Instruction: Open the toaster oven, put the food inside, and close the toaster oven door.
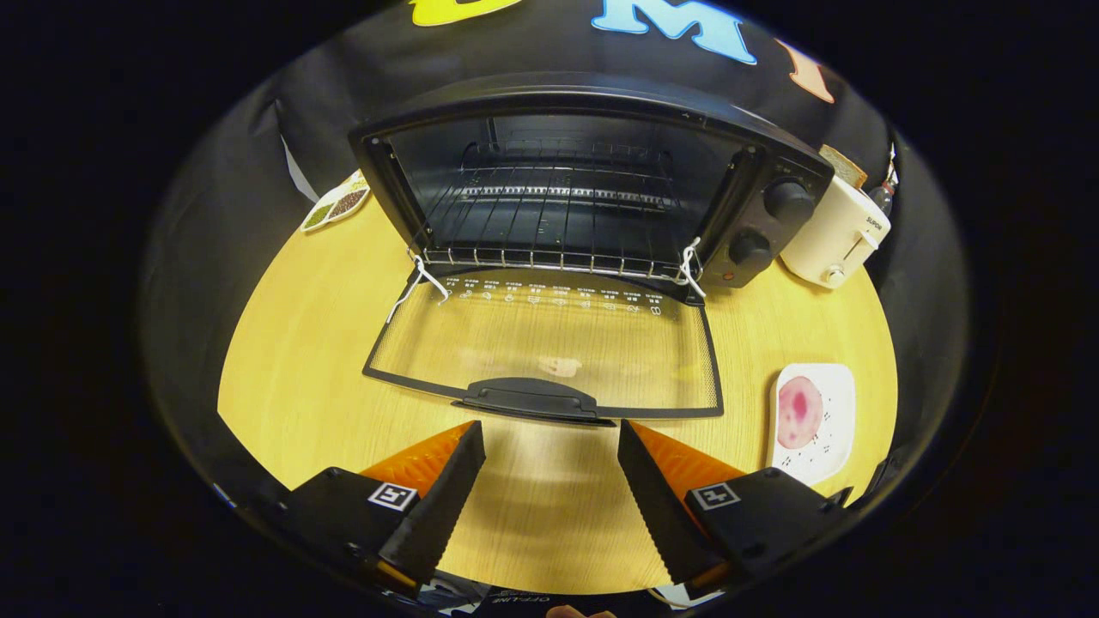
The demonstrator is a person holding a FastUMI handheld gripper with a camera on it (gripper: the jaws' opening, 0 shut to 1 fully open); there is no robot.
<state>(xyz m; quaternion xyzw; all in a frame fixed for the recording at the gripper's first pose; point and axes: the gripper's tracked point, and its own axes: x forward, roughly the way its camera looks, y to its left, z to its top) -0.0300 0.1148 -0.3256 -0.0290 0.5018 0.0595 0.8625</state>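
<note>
Toaster oven (pixel 592 184) door (pixel 549 352) down, handle just ahead of jaws (spread, empty).

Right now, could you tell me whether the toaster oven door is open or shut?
Open. The door lies folded down flat on the table, baring the wire rack. The open gripper sits just short of its handle.

The gripper (pixel 549 438) is held level with its two fingers (pixel 446 489) spread wide apart. Nothing lies between them and neither finger touches anything. Both fingertips point forward, angled slightly inward.
</note>
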